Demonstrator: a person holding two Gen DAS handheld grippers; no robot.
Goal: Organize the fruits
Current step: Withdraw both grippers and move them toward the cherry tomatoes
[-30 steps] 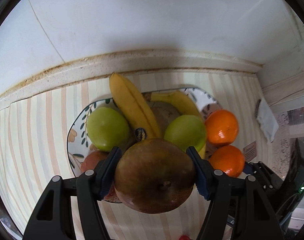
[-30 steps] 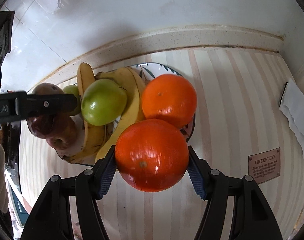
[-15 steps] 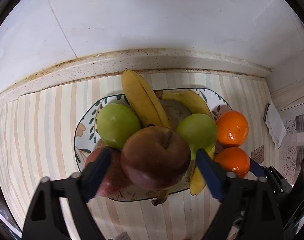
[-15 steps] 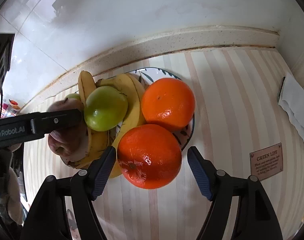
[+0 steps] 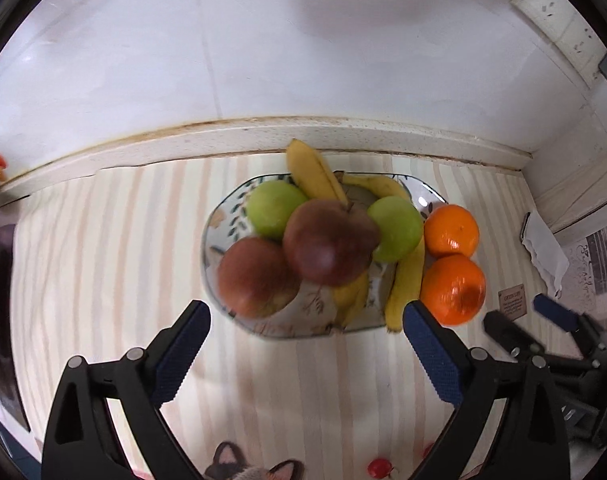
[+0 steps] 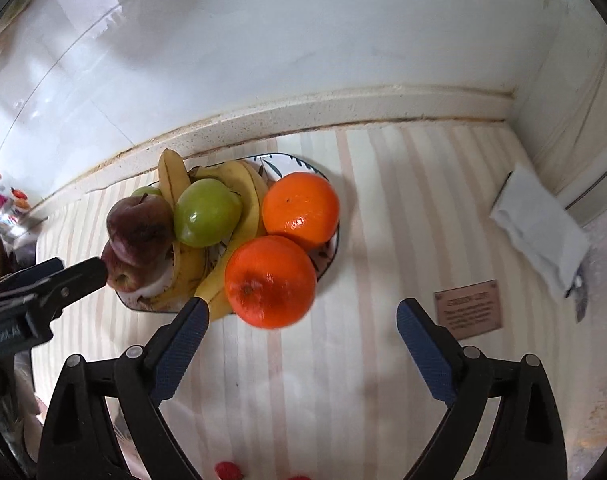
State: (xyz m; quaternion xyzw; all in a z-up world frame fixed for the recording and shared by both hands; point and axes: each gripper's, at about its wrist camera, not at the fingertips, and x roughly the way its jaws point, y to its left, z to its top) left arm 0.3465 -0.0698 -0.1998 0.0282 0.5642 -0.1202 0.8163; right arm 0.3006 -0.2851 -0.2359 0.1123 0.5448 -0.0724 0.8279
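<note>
A patterned plate (image 5: pixel 223 220) holds two green apples (image 5: pixel 273 210), bananas (image 5: pixel 313 174), and two red apples; the upper red apple (image 5: pixel 329 242) rests on the pile above the lower one (image 5: pixel 255 276). Two oranges (image 5: pixel 451 288) sit at the plate's right edge. My left gripper (image 5: pixel 305 334) is open and empty, pulled back in front of the plate. My right gripper (image 6: pixel 301 328) is open and empty, just behind the near orange (image 6: pixel 269 280), which lies at the plate rim (image 6: pixel 331 252) beside the far orange (image 6: pixel 301 210).
A striped cloth (image 5: pixel 103 260) covers the counter up to a white wall ledge (image 5: pixel 223 136). A folded white paper (image 6: pixel 539 224) and a small brown sign (image 6: pixel 469 310) lie at the right. The right gripper's fingers (image 5: pixel 555 316) show in the left wrist view.
Both grippers opened and drew back. The left let go of the red apple onto the pile; the right let go of the orange at the plate's edge.
</note>
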